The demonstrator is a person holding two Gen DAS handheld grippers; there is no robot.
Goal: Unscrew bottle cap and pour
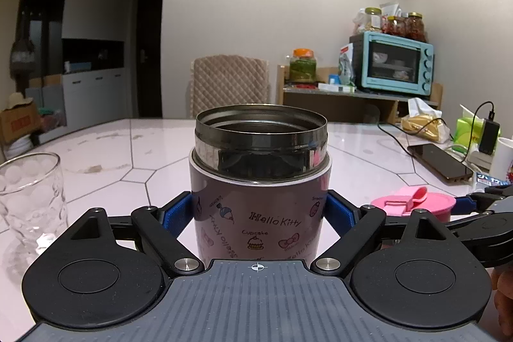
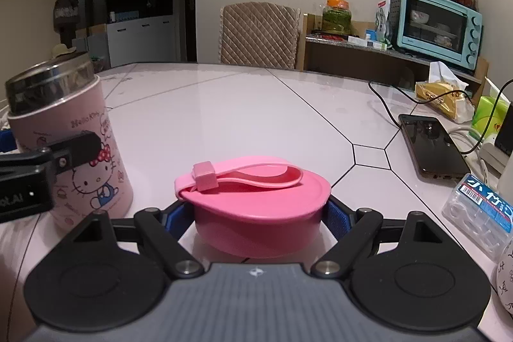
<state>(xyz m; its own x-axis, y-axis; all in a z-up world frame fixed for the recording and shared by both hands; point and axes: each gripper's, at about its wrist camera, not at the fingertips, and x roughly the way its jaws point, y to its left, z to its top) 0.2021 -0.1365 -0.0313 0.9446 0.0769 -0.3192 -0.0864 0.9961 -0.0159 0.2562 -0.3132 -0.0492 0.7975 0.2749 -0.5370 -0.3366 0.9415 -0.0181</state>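
Observation:
A pink Hello Kitty bottle (image 1: 256,213) stands upright on the table with its steel mouth open and no cap on it. My left gripper (image 1: 259,210) is shut on its body, a blue pad against each side. In the right wrist view the bottle (image 2: 96,175) is at the left, with a left finger (image 2: 77,146) across it. The pink cap (image 2: 256,207), with a loop strap on top, sits tilted low over the table between the blue pads of my right gripper (image 2: 259,213), which is shut on it. The cap (image 1: 413,204) lies right of the bottle. A clear glass (image 1: 29,197) stands at the left.
A phone (image 2: 433,146) on a charging cable lies at the right, with a plastic box (image 2: 481,207), a tissue pack and a bag beyond it. A padded chair (image 2: 259,34) stands at the table's far edge. A shelf with a blue oven (image 2: 436,24) and jars is behind.

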